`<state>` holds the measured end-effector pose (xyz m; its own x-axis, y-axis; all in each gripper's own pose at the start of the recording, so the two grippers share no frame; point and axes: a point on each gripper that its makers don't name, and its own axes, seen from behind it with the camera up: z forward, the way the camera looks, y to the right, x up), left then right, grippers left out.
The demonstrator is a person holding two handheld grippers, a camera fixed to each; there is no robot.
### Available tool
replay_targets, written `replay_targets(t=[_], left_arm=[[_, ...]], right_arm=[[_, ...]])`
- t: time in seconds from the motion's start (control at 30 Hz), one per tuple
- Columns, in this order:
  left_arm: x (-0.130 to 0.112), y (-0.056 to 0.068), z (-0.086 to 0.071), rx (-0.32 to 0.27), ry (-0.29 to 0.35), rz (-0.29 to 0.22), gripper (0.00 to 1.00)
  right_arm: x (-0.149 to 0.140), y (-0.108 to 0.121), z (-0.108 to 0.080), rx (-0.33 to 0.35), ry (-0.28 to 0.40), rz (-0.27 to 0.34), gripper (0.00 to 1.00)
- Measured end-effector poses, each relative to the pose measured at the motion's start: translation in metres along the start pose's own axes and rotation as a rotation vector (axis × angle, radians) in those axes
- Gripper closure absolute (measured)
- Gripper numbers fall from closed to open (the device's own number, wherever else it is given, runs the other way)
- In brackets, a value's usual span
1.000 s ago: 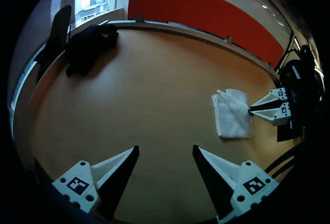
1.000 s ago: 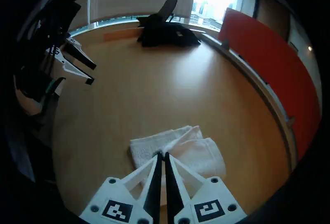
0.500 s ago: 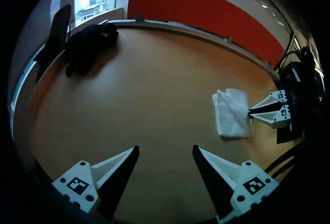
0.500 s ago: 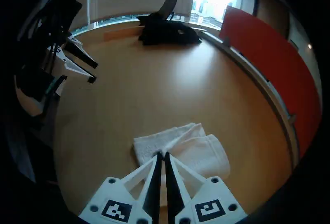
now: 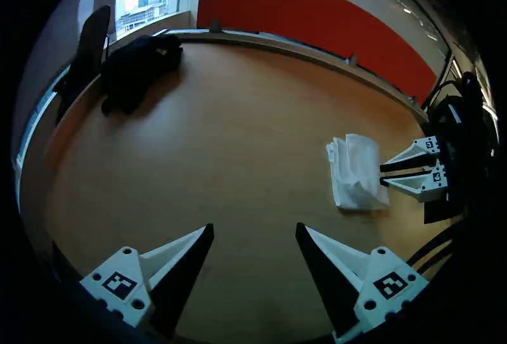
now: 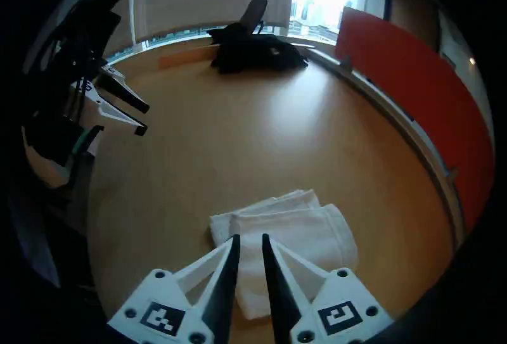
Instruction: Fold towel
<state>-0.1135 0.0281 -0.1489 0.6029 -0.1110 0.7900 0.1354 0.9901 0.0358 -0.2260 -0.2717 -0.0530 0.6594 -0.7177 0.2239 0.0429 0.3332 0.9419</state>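
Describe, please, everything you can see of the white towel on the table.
The towel is white terry-looking cloth, folded into a compact, several-layered rectangle with a rounded fold along one side. It lies flat on the wooden table. The right claw, slightly open, hovers at its near edge; whether it touches is unclear.

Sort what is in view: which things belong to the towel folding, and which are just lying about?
Part of the job:
- white towel, folded, on the wooden table
- right gripper, open at the towel's near edge
- left gripper, open, well away from the towel

Just lying about:
- dark bundle of cloth at the table's far end
- chair behind it
- red partition
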Motion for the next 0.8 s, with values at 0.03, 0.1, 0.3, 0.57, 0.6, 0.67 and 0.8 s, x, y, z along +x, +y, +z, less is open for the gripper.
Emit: replay_targets(t=[0.03,0.1,0.3,0.57,0.6,0.67,0.8], left_arm=[[0.0,0.0,0.0,0.0,0.0,0.0,0.04],[0.0,0.0,0.0,0.001,0.001,0.0,0.04],[0.002,0.002,0.0,0.001,0.005,0.0,0.04],[0.001,0.003,-0.002,0.003,0.006,0.002,0.04],[0.001,0.003,-0.002,0.004,0.006,0.002,0.04],[0.0,0.003,-0.002,0.004,0.005,0.003,0.04],[0.0,0.004,-0.002,0.004,0.003,0.005,0.04]], right_arm=[[-0.001,0.0,0.0,-0.002,0.0,0.005,0.59],[-0.002,0.001,-0.001,-0.005,0.0,0.012,0.4],[-0.011,-0.001,-0.004,-0.01,-0.009,0.031,0.17],[-0.029,-0.001,-0.009,-0.036,-0.021,0.072,0.17],[-0.033,-0.001,-0.01,-0.041,-0.025,0.076,0.17],[-0.042,0.0,-0.011,-0.052,-0.039,0.085,0.17],[-0.061,0.002,-0.015,-0.069,-0.063,0.105,0.17]])
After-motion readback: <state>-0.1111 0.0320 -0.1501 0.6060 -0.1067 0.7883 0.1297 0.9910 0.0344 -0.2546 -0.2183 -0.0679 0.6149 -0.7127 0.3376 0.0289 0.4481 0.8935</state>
